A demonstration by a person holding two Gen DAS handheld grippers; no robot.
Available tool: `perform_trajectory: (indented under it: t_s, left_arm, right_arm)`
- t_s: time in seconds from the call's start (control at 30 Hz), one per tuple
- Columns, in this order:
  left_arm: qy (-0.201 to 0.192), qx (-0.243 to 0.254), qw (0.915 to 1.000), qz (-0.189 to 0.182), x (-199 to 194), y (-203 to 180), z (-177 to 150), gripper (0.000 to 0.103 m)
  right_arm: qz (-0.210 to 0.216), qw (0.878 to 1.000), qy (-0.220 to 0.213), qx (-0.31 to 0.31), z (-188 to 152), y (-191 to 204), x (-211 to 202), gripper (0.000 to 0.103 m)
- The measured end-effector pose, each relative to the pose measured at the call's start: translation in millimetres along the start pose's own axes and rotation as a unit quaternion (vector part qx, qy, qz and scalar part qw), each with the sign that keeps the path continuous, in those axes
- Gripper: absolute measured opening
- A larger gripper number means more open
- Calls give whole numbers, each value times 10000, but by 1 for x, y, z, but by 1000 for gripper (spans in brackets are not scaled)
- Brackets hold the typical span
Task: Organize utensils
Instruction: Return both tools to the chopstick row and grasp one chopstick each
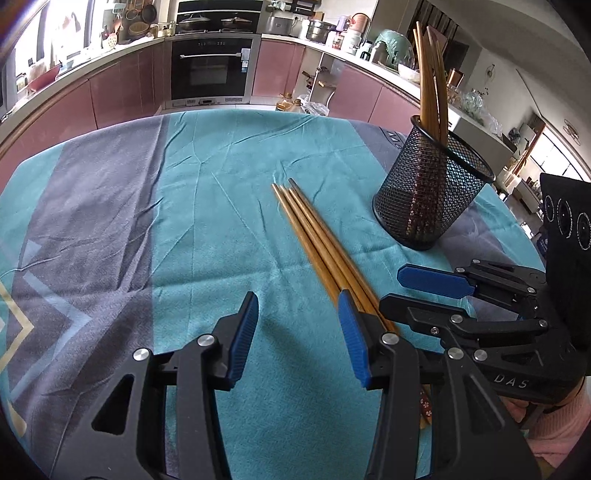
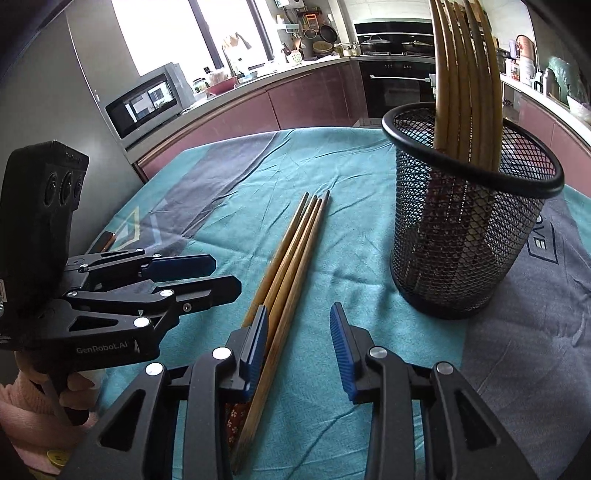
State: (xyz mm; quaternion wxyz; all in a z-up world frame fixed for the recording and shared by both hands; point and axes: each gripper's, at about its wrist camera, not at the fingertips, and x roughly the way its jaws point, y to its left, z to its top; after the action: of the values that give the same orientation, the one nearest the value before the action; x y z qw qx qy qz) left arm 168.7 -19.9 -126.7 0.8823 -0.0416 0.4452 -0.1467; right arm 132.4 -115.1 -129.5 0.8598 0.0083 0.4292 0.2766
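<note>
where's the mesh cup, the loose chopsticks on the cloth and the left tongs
mesh cup (image 2: 461,236), right wrist view, on its mesh wall
loose chopsticks (image 1: 314,229), left wrist view, mid-shaft of the bundle
left tongs (image 1: 301,338), left wrist view, midway between the blue fingertips

Daylight pours through the window (image 2: 159,33) at upper left. Pink cabinets (image 1: 122,88) curve round the kitchen, a black oven (image 1: 210,68) built in at top centre, a microwave (image 2: 146,101) at left, pots on the hob (image 1: 218,23).
</note>
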Motion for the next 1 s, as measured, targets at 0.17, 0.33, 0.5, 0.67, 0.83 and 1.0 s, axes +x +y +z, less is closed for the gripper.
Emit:
perform_trajectory:
  t_s: [0.17,0.33,0.5,0.67,0.83,1.0]
  left_arm:
    - [36,20,10000,15,1,-2,-2,44]
    - [64,46,10000,10,5,-4,-1,44]
    - [80,78,9999,12,7,-6,2,44]
    - [93,126,9999,38,11,-8,4,45]
    - [106,192,9997,67,15,-11,7,45]
    - [105,213,9997,88,20,-15,9,43]
  right_arm:
    - [-60,10000,38,-39,0,0,2,31]
    - [-87,9999,70,-32,0,-2,4,30]
    - [-124,9999,79,-73,1,1,8,30]
    - [-160,9998,88,-49,2,0,8,29]
    - [-169,9998,100,-51,2,-1,7,29]
    - [-165,9998,101,-44,1,-2,7,29]
